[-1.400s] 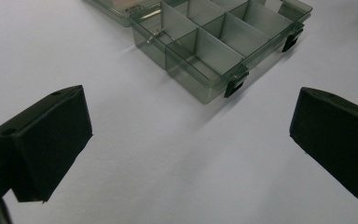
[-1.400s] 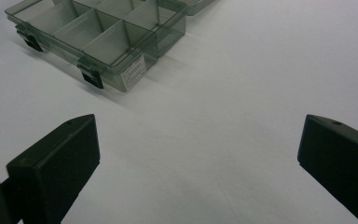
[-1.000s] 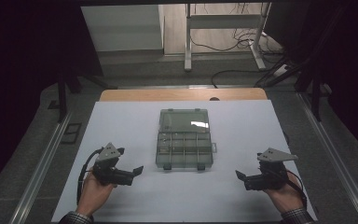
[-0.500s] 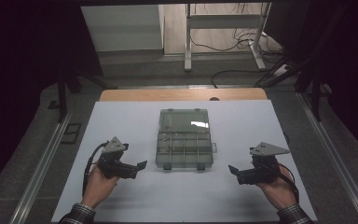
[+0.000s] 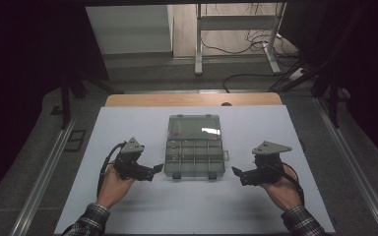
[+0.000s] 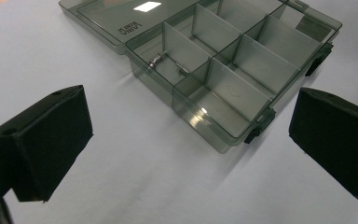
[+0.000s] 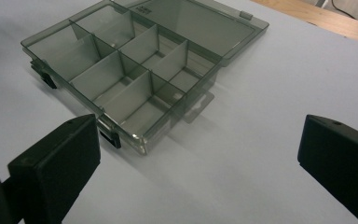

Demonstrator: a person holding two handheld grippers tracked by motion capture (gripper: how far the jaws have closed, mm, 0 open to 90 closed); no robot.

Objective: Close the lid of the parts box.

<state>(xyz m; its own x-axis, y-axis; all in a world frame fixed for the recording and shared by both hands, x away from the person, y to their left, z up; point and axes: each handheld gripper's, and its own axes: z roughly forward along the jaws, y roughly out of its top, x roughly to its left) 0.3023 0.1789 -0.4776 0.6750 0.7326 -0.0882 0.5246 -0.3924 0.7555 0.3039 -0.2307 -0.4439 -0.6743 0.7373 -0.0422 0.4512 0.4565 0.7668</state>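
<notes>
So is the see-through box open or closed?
Open. The box has its lid flipped flat on the table, so the compartments show.

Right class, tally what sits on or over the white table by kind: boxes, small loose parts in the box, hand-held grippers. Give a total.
Compartment box: 1
Small metal part inside: 1
Hand-held grippers, left and right: 2
Total: 4

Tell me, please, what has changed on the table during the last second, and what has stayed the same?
Both hands moved inward toward the open organizer box. The left claw came in from the left, and the right claw came in from the right; each now sits close beside the box without touching it. Both are open and hold nothing. The box stayed in place on the white table, its lid laid flat.
</notes>
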